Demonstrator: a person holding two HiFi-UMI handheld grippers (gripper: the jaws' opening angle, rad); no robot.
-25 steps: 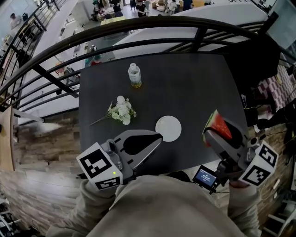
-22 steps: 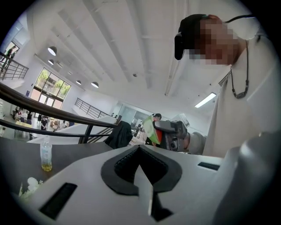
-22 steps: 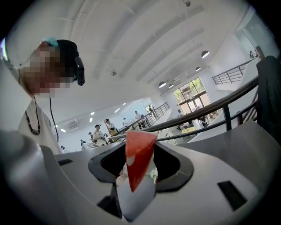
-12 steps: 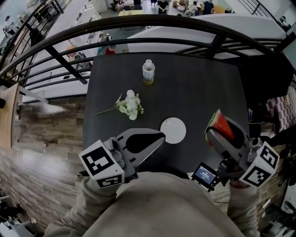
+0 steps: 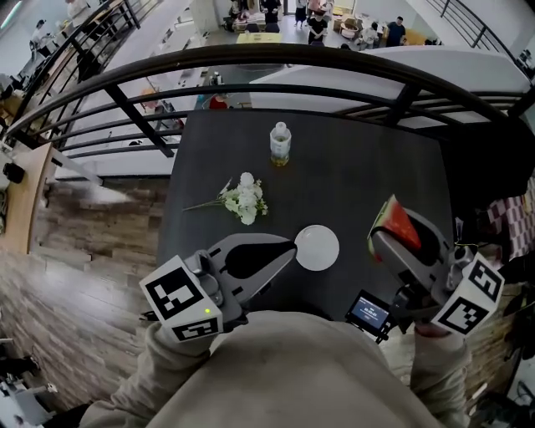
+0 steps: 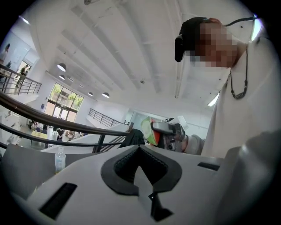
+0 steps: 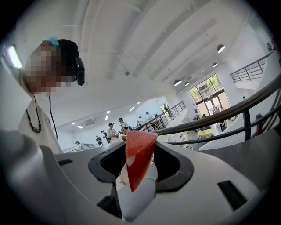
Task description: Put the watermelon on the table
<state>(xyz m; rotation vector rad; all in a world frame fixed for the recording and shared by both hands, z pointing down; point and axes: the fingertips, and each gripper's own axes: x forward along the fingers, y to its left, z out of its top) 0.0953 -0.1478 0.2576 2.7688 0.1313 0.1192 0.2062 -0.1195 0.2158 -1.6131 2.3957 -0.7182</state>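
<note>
The room is a bright, high hall seen from a balcony, with people (image 5: 318, 25) on the floor below and a dark railing (image 5: 251, 58) curving past the far side of the table (image 5: 368, 159). The table is dark, flat and mostly bare, so it should make a steady landing place. A plate (image 5: 317, 247), flowers (image 5: 247, 199) and a bottle (image 5: 280, 144) sit well apart on it. The left claw (image 5: 288, 248) is closed on nothing, near the plate's left edge. The right claw (image 5: 391, 238) grips the watermelon (image 5: 394, 221), a red wedge with green rind, apparently above the table's near right part, right of the plate. The wedge looks light. If real, its flesh would be wet, slippery and easily bruised, so pinching the flat faces near the rind seems safest.
</note>
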